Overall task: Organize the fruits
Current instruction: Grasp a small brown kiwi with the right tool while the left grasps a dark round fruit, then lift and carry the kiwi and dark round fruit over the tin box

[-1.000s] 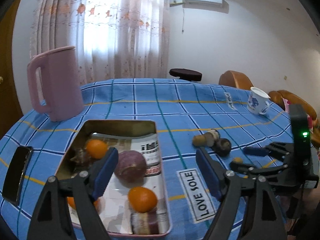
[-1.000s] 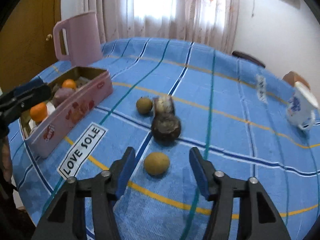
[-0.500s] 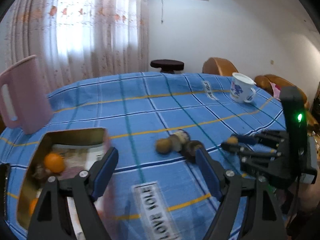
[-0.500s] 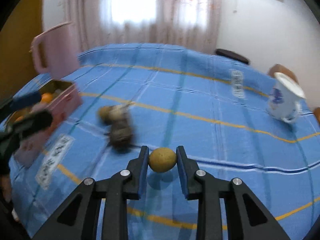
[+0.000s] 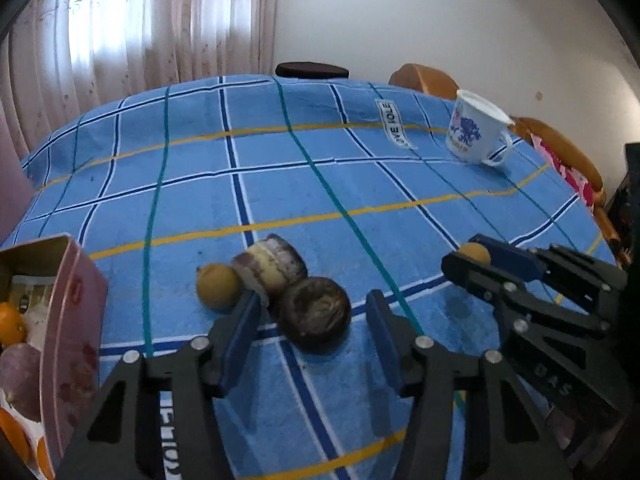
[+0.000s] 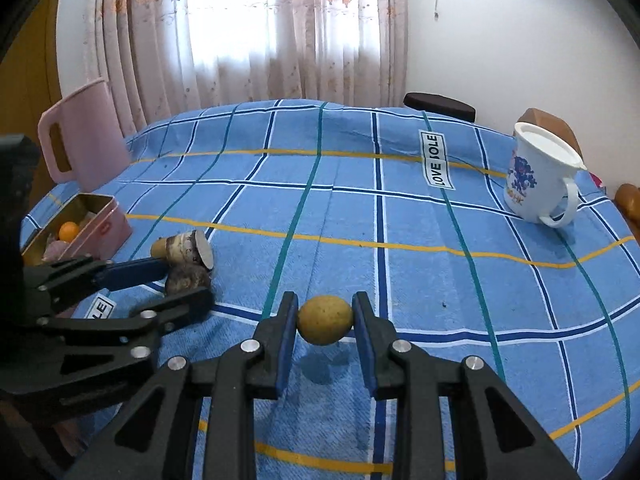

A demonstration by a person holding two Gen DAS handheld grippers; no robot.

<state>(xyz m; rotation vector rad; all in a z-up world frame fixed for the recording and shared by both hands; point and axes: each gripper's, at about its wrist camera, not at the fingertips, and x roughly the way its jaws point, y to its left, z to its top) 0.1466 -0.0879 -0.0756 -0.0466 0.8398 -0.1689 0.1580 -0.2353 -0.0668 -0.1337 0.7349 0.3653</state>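
My right gripper (image 6: 325, 318) is shut on a small yellow-brown fruit (image 6: 325, 320) and holds it just above the blue checked cloth; the gripper also shows in the left wrist view (image 5: 466, 262). My left gripper (image 5: 310, 320) is open, its jaws on either side of a dark round fruit (image 5: 315, 314). Behind that lie a cut fruit with a pale face (image 5: 270, 266) and a second yellow-brown fruit (image 5: 217, 286). The pink tin (image 5: 70, 320) at the left holds oranges (image 5: 10, 322) and a purple fruit (image 5: 20, 380).
A white mug with a blue print (image 6: 536, 176) stands at the far right of the table. A pink jug (image 6: 80, 140) stands at the far left behind the tin (image 6: 100, 220). Chairs and a dark stool (image 5: 312, 69) stand beyond the table's far edge.
My right gripper closed on the yellow-brown fruit and lifted it slightly. My left gripper swung from over the tin to the right and now brackets the dark round fruit.
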